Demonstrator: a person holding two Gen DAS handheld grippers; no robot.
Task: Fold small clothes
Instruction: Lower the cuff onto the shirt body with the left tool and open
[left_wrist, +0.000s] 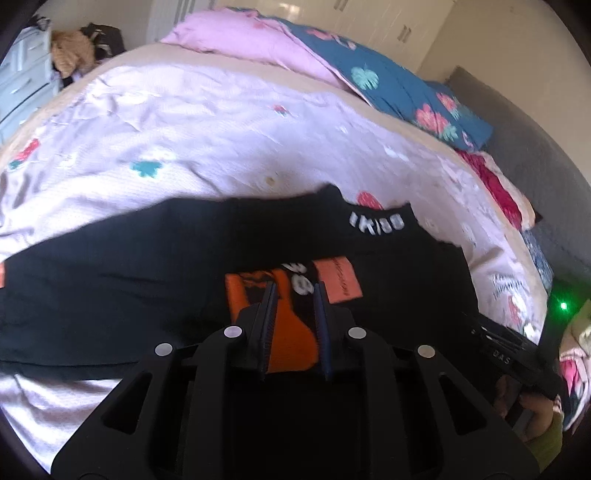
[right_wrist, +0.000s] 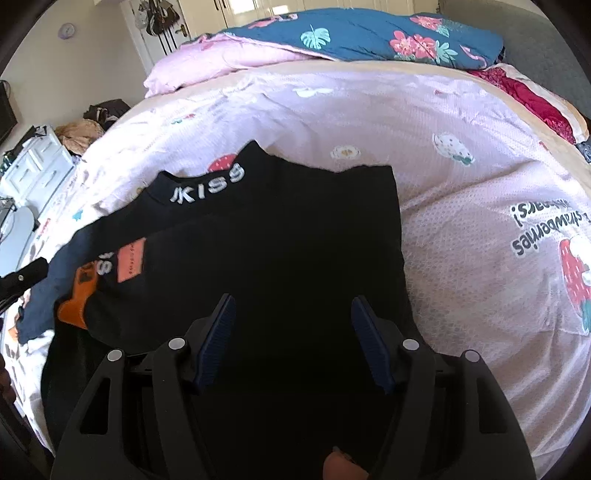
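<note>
A small black top (left_wrist: 147, 266) with white "KISS" lettering at the collar and orange patches lies on the pink bed sheet (left_wrist: 184, 122). It also shows in the right wrist view (right_wrist: 280, 229), partly folded. My left gripper (left_wrist: 295, 291) hovers over the orange print (left_wrist: 288, 332) with its jaws a narrow gap apart and nothing between them. My right gripper (right_wrist: 293, 306) is wide open over the black cloth, empty. The right gripper's body shows at the right edge of the left wrist view (left_wrist: 517, 350).
A pink and blue floral duvet (right_wrist: 351, 37) is bunched at the far side of the bed. A red cloth (right_wrist: 535, 99) lies at the far right by the grey headboard (left_wrist: 535, 147). White drawers (right_wrist: 33, 162) and a pile of things stand left of the bed.
</note>
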